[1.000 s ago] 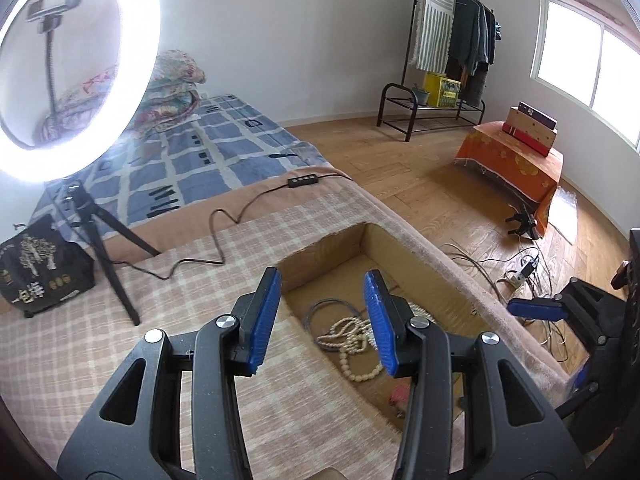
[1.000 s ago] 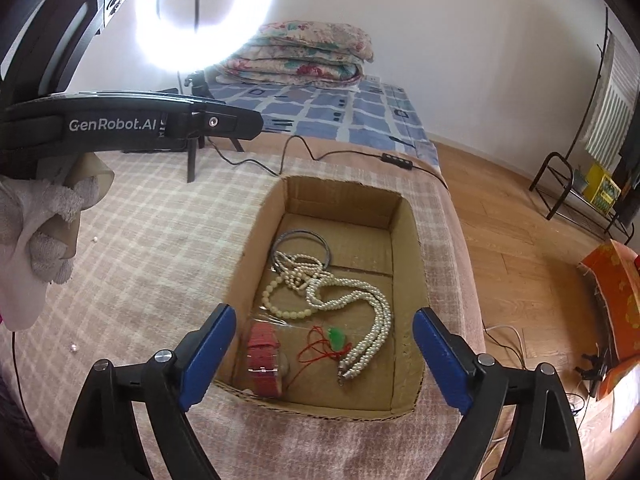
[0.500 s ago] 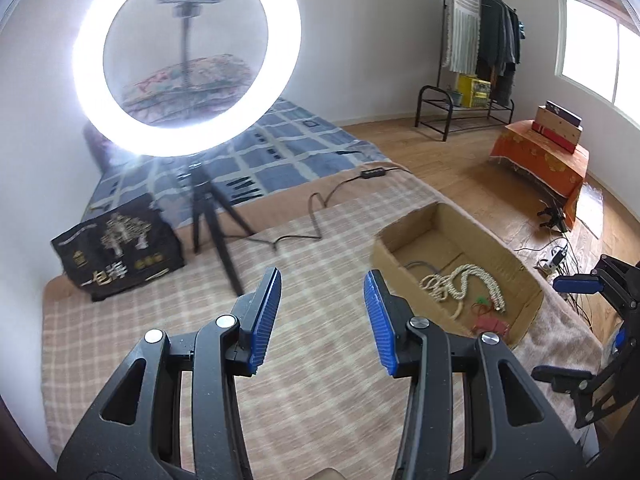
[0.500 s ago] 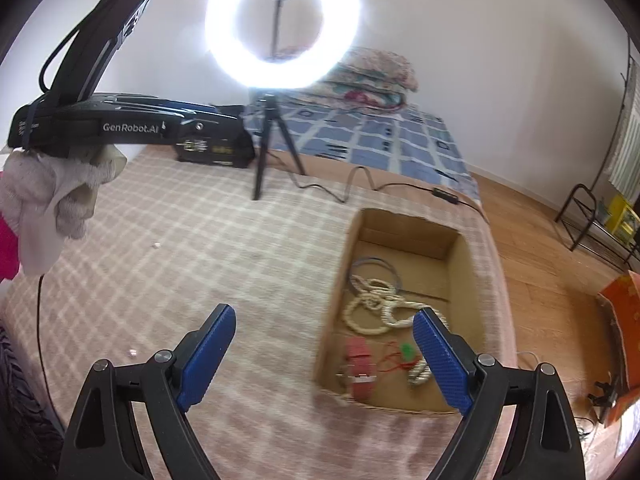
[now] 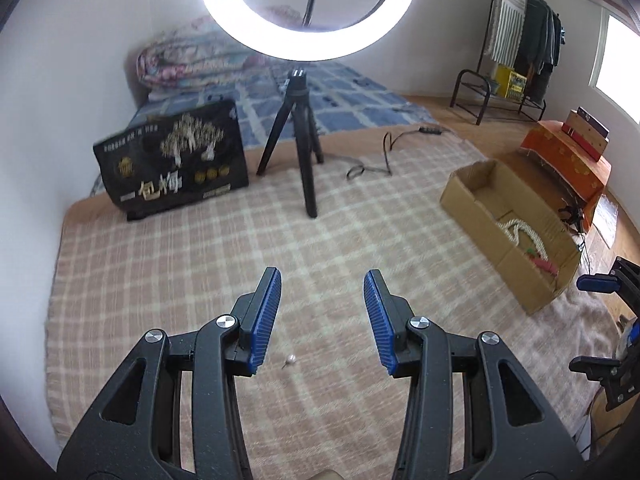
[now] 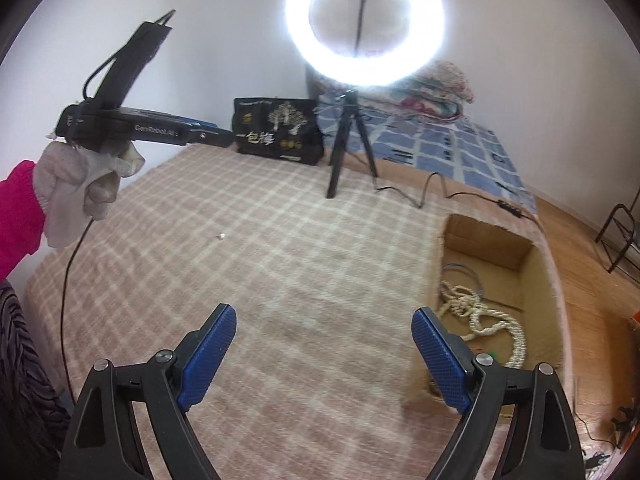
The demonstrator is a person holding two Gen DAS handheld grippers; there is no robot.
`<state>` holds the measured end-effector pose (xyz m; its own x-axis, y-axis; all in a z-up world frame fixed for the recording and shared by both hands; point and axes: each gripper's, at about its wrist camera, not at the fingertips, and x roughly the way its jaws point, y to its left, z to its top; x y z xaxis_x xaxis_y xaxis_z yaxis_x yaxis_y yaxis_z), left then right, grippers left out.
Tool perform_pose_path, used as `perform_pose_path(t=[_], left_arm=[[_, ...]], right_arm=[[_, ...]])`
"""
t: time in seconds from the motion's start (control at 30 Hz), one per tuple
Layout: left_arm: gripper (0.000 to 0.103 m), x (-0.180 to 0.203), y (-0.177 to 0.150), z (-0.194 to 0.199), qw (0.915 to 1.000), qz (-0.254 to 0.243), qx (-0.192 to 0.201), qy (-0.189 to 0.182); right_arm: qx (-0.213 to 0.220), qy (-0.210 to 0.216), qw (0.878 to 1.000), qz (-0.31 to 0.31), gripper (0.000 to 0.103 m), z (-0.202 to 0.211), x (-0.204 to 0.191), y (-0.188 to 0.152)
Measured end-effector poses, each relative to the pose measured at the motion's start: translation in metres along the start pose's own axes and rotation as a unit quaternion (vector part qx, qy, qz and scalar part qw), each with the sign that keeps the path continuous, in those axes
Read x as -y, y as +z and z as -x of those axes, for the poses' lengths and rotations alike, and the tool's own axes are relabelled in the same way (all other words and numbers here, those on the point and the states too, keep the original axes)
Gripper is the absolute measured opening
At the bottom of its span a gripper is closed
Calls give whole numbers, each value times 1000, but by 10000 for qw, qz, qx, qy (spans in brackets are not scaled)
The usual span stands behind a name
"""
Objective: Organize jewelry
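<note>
My left gripper (image 5: 321,276) hangs open over the pink checked blanket, nothing between its blue pads. A small pearl piece with a pin (image 5: 290,359) lies on the blanket just below its pads; the right wrist view shows that pearl piece (image 6: 220,235) beneath the left gripper (image 6: 224,136), held in a gloved hand. The cardboard box (image 5: 472,204) sits to the right and holds pearl necklaces (image 5: 524,232) and a red piece (image 5: 544,264). My right gripper (image 6: 324,312) is wide apart and closing slightly on nothing, left of the box (image 6: 484,240) with its necklaces (image 6: 480,320).
A ring light on a black tripod (image 5: 304,160) stands at the blanket's far edge, its cable (image 5: 372,160) trailing right. A black printed bag (image 5: 172,164) stands left of it. Folded quilts (image 5: 188,60) and a blue checked mattress lie behind. An orange-covered table (image 5: 568,160) stands beyond the box.
Both grippers have swung left, away from the box. The left one went from above the box's jewelry to over the open blanket, above the small pearl piece.
</note>
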<state>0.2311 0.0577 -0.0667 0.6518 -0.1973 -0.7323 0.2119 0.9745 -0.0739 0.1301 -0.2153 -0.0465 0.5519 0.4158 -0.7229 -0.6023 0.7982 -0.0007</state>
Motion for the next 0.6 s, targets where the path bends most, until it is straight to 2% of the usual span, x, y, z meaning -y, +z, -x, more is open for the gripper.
perform_pose_path(t=[0.1, 0.2, 0.33, 0.43, 0.6], left_arm=[[44, -13, -11, -10, 9997, 108, -216, 40], [44, -29, -23, -20, 9986, 334, -409, 3], [44, -50, -39, -30, 9967, 548, -600, -4], [44, -58, -50, -35, 9960, 569, -688, -13], [44, -57, -64, -42, 9965, 375, -731, -143]], right_arm=[[-196, 260, 9994, 92, 80, -14, -13, -5], [-444, 344, 9981, 251, 78, -29, -26, -13], [-695, 642, 9950, 305, 70, -47, -41, -21], [-775, 775, 9934, 331, 66, -56, -51, -27], [-953, 993, 9898, 376, 52, -73, -66, -35]])
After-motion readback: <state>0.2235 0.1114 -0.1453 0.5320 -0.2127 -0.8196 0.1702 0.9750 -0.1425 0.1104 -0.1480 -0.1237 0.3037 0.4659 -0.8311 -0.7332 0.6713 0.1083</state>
